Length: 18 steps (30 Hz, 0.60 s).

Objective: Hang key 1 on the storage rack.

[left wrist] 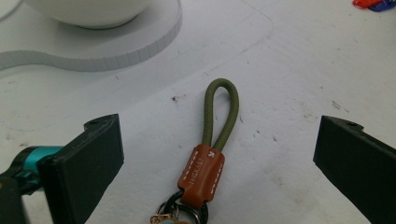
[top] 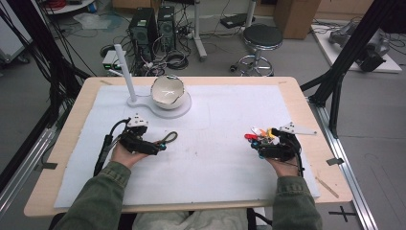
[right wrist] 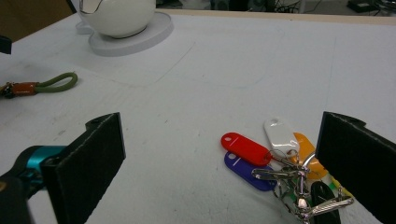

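Here, keychain strap (left wrist: pixel 212 149) lies between left gripper (left wrist: pixel 219 154) jaws.

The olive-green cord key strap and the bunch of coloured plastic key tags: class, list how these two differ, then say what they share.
The olive-green cord key strap is one looped cord with a brown stitched leather band; the bunch of coloured plastic key tags fans out flat red, blue, white and orange tags. The strap lies before the left gripper, the tags before the right gripper. Both carry metal rings, rest on the white table cover, and lie ungripped between open fingers.

high view overhead, gripper views close, table-level
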Each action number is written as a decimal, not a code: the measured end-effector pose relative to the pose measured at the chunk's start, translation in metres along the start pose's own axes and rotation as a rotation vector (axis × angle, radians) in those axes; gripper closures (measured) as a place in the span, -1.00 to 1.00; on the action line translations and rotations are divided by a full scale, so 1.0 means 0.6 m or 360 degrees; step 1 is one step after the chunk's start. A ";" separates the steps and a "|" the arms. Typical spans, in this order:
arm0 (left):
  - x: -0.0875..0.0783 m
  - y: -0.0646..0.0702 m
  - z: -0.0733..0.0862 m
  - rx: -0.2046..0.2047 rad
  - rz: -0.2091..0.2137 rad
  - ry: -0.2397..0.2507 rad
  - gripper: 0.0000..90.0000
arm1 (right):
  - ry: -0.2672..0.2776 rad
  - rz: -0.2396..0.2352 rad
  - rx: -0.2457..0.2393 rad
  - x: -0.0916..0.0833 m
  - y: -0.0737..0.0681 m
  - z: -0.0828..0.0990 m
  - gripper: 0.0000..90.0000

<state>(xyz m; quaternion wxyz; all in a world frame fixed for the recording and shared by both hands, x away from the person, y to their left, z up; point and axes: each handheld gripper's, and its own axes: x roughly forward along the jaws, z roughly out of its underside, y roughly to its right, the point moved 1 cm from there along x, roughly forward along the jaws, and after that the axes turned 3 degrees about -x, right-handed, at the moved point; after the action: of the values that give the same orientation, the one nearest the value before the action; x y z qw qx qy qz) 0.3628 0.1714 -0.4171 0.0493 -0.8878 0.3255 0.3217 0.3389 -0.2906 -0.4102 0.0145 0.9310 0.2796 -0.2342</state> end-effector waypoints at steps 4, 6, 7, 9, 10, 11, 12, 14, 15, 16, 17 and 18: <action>0.004 0.001 0.001 0.0010 0.0016 -0.0023 -0.95 | -0.0003 0.0007 0.0001 -0.001 0.000 0.001 -0.98; 0.006 0.000 0.003 0.0017 0.0026 -0.0033 -0.90 | -0.0003 0.0010 -0.0003 -0.001 0.001 0.002 -0.98; 0.010 0.000 0.004 0.0023 0.0022 -0.0041 -0.90 | -0.0004 0.0010 -0.0001 -0.001 0.001 0.002 -0.98; 0.011 -0.001 0.005 0.0028 0.0028 -0.0054 -0.90 | -0.0009 0.0013 0.0002 -0.001 0.002 0.002 -0.98; 0.014 0.000 0.006 0.0037 0.0024 -0.0065 -0.90 | -0.0009 0.0012 0.0000 -0.001 0.002 0.003 -0.98; 0.014 0.000 0.006 0.0037 0.0024 -0.0065 -0.90 | -0.0013 0.0011 0.0005 -0.001 0.002 0.003 -0.98; 0.016 0.000 0.007 0.0045 0.0017 -0.0080 -0.90 | -0.0012 0.0013 0.0004 -0.001 0.002 0.003 -0.98; 0.016 0.000 0.008 0.0050 0.0015 -0.0086 -0.90 | -0.0009 0.0016 -0.0001 -0.001 0.002 0.003 -0.98; 0.017 0.000 0.008 0.0056 0.0018 -0.0095 -0.90 | -0.0009 0.0016 -0.0001 -0.001 0.002 0.003 -0.98; 0.018 0.002 0.009 0.0067 0.0022 -0.0104 -0.87 | -0.0009 0.0014 -0.0005 -0.001 0.002 0.003 -0.98; 0.018 0.002 0.009 0.0067 0.0022 -0.0104 -0.86 | -0.0009 0.0014 -0.0005 -0.001 0.002 0.003 -0.98; 0.020 0.002 0.010 0.0071 0.0023 -0.0111 -0.86 | -0.0012 0.0013 -0.0005 -0.001 0.003 0.003 -0.98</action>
<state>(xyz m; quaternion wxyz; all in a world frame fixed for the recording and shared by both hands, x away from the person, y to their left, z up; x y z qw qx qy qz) 0.3657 0.1658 -0.4289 0.0780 -0.8723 0.3371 0.3455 0.3384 -0.2925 -0.4119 0.0179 0.9312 0.2761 -0.2372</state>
